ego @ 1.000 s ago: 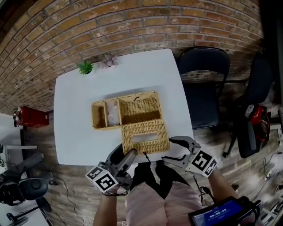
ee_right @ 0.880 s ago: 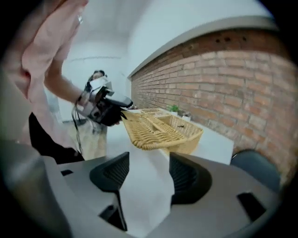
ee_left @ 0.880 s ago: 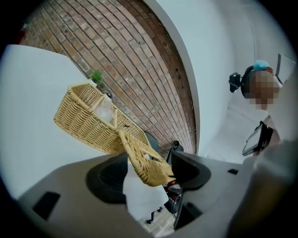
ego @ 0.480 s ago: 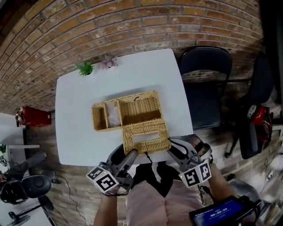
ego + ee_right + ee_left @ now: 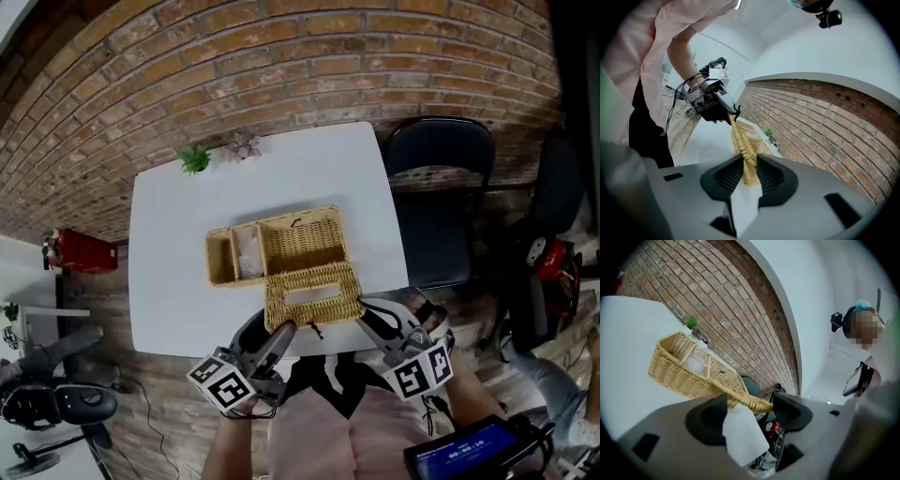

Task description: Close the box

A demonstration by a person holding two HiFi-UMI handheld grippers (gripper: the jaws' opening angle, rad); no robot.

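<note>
1. Two grippers are working at the near edge of the white worktop in the head view. The left gripper and the right gripper are sitting at the two near corners of the lid. The lid is lying folded out toward the person, joined to the open box in the middle of the worktop.
2. From the left gripper view, its fingers are standing fairly wide. The lid's rim is running across the gap and touching one finger, and the fingers are not yet pinching it. The box is sitting upright beyond, with its compartments showing.
3. From the right gripper view, its fingers are closing to a narrow gap. The lid's woven edge is sitting between the pads and appears to be pinched.
4. Judging by this, the person is taking hold of the lid before swinging it shut. To do it well:
   - The left fingers are needing a firm bite on the rim too.
   - Both corners should be rising together and turning about the joined edge, so the lid is not twisting.
   - The lid should be coming down gently, so the light box is not sliding.
</note>
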